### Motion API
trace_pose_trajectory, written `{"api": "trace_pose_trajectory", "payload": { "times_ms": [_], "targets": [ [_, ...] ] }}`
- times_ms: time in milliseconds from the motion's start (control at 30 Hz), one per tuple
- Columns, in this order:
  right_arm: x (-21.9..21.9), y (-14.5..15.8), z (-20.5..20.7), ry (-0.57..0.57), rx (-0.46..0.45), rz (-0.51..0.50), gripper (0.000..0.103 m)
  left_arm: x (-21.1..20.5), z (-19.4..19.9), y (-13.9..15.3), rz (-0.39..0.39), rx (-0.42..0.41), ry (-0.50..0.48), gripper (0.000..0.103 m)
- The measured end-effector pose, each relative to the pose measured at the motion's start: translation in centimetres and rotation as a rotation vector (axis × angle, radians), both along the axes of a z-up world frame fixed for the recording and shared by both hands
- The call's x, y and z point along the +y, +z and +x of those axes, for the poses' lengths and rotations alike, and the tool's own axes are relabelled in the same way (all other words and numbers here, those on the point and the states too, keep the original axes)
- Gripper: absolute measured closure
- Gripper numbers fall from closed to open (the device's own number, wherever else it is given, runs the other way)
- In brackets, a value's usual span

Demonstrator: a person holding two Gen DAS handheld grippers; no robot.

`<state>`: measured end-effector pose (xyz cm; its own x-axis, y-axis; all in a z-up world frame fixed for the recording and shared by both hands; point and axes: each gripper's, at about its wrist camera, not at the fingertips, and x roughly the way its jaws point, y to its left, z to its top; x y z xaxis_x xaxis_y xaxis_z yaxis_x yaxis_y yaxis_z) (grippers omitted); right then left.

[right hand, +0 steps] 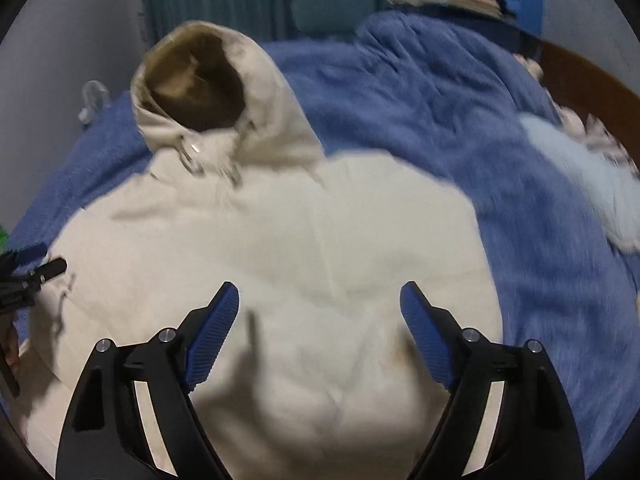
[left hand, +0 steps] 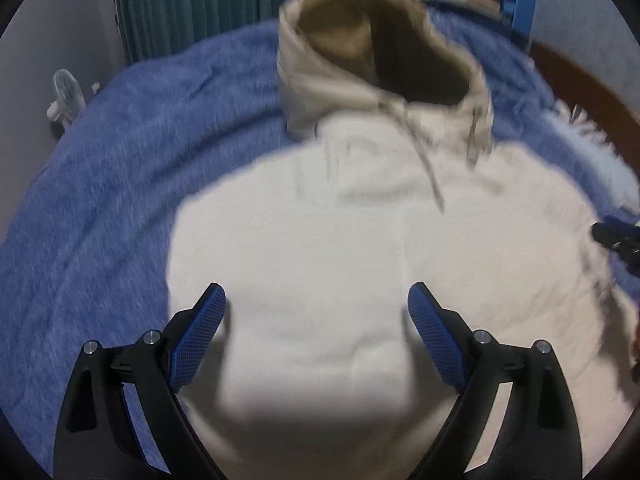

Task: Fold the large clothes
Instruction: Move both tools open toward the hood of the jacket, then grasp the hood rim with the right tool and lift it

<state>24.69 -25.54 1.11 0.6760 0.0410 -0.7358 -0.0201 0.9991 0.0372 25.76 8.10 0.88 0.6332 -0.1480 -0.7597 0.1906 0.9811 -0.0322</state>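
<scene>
We see a cream hoodie [left hand: 340, 240] lying front-up on a bed under a blue blanket [left hand: 100, 168], its body spread flat and its hood [left hand: 380, 52] standing open toward twelve o'clock, brown lining showing. Both pictures are blurred, so fine detail is lost.

From the left wrist we get the hood just right of centre, two drawstrings [left hand: 428, 160] trailing down the chest, a small white fan [left hand: 64, 94] at ten o'clock beyond the bed edge, and the tip of the right tool [left hand: 616, 236] entering at three o'clock over the hoodie's side. From the right wrist the hood sits at eleven o'clock, and we gain what the other view lacks: a pale blue fluffy cloth [right hand: 580, 172] at two o'clock on the blanket, and the left tool [right hand: 32, 276] coming in at nine o'clock.

The left tool [left hand: 316, 304] has its blue pads [left hand: 200, 340] spread wide apart, holding nothing, with the hoodie's lower body beneath the gap. The right tool [right hand: 320, 300] is likewise wide open and empty, above the hoodie's lower right part. We cannot tell whether either tool touches the fabric.
</scene>
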Motion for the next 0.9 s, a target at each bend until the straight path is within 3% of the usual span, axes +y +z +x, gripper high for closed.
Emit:
{"api": "trace_pose_trajectory", "payload": {
  "times_ms": [100, 200, 333, 433, 533, 567, 600, 667, 733, 900],
  "targets": [
    [2.1, 1.2, 3.4, 0.076, -0.023, -0.062, 0.023, 0.4, 2.3, 1.7, 0.026, -0.027, 0.0, 0.015],
    [3.9, 2.7, 8.0, 0.12, -0.056, -0.056, 0.023, 0.9, 4.9, 2.6, 0.004, -0.025, 0.005, 0.015],
    [5.6, 3.8, 14.3, 0.099, -0.091, -0.052, 0.023, 0.9, 9.3, 3.2, 0.022, -0.068, 0.034, 0.015],
    [6.2, 3.3, 19.2, 0.059, -0.086, -0.017, 0.026, 0.8, 12.2, 2.8, 0.0, -0.051, 0.052, 0.015],
    [7.2, 2.4, 21.4, 0.07, -0.09, -0.059, 0.032, 0.5, 14.2, 2.6, -0.009, -0.053, 0.064, 0.015],
    [7.5, 2.1, 21.7, 0.074, -0.091, -0.081, 0.044, 0.4, 14.7, 2.7, -0.005, -0.066, 0.066, 0.015],
    [7.7, 1.8, 21.9, 0.078, -0.091, -0.106, 0.065, 0.2, 15.0, 2.7, -0.001, -0.073, 0.066, 0.015],
    [7.5, 1.6, 21.9, 0.064, -0.103, -0.146, 0.086, 0.0, 15.6, 2.9, 0.001, -0.098, 0.068, 0.015],
    [6.5, 1.9, 20.5, 0.074, -0.142, -0.09, 0.089, -0.3, 16.0, 3.2, 0.013, -0.129, 0.077, 0.015],
    [5.0, 2.4, 15.9, 0.149, -0.193, -0.088, 0.093, -0.5, 15.2, 3.8, 0.015, -0.195, 0.11, 0.015]
  ]
}}
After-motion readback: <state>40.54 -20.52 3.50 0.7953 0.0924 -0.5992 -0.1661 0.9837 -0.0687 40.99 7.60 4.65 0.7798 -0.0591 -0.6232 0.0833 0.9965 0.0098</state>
